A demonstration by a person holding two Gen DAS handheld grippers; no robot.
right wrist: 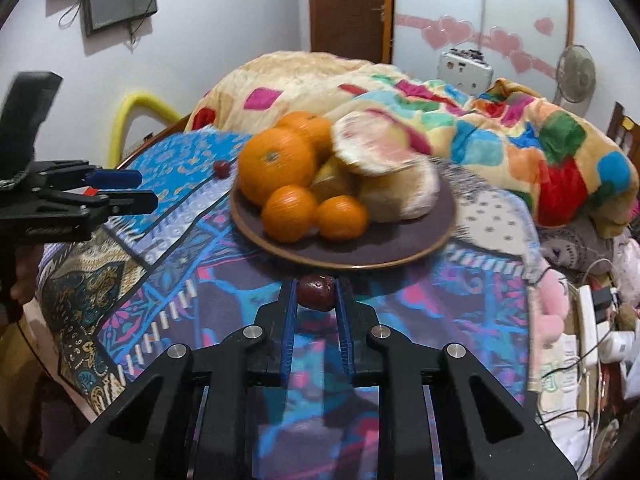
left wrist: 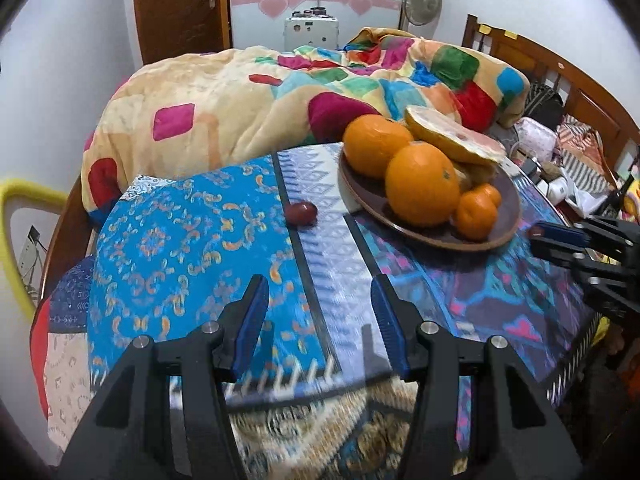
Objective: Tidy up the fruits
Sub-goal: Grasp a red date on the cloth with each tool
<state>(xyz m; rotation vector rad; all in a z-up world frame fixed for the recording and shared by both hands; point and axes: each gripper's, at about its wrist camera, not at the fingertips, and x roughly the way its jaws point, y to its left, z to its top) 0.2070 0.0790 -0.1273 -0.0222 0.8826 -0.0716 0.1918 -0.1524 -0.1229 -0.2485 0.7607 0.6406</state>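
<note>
A brown plate (left wrist: pixel 500 236) (right wrist: pixel 400 256) on the patterned cloth holds two large oranges (left wrist: pixel 422 184) (right wrist: pixel 276 164), two small mandarins (left wrist: pixel 476 210) (right wrist: pixel 290 214) and pomelo pieces (left wrist: pixel 452 136) (right wrist: pixel 384 160). My right gripper (right wrist: pixel 316 292) is shut on a small dark red fruit (right wrist: pixel 316 292) just in front of the plate's near rim; it also shows in the left wrist view (left wrist: pixel 538 236). A second dark red fruit (left wrist: pixel 301 213) (right wrist: pixel 221 168) lies on the cloth left of the plate. My left gripper (left wrist: pixel 320 312) (right wrist: pixel 134 190) is open and empty, above the cloth.
A colourful blanket (left wrist: pixel 240 100) is piled on the bed behind the table. A wooden headboard (left wrist: pixel 592 92) and clutter stand at the right. A yellow chair (left wrist: pixel 24 208) stands at the left. A power strip and cables (right wrist: pixel 592 320) lie right of the table.
</note>
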